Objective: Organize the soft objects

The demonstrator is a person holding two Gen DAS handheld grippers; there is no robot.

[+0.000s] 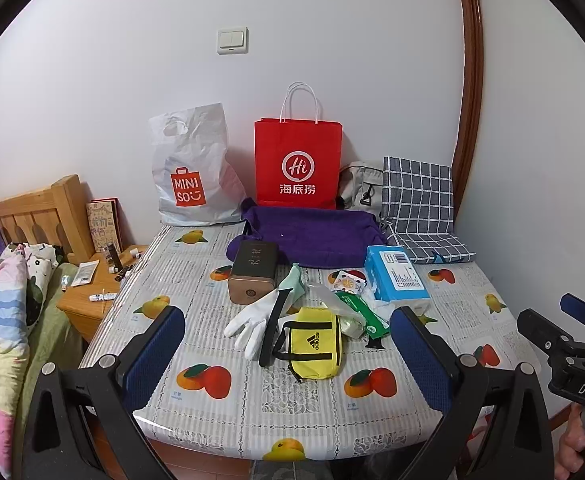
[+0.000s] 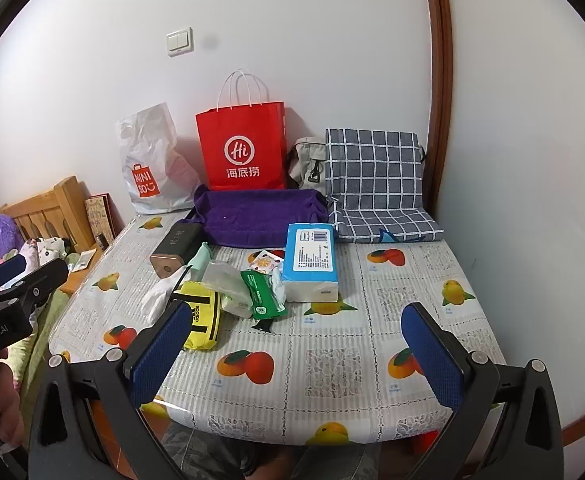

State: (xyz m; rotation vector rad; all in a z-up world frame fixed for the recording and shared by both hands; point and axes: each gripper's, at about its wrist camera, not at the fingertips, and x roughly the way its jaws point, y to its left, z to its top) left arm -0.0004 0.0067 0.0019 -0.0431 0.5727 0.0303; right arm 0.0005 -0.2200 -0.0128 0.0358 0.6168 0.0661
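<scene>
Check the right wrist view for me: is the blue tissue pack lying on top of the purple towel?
No. The blue tissue pack lies on the tablecloth in front of the purple towel, just at its near edge.

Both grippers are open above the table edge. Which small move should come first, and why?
Probably ease the left gripper forward and down onto the yellow pouch. It is the nearest soft item, lies between the open fingers in that view, and nothing rests on it. The right gripper is empty too.
</scene>
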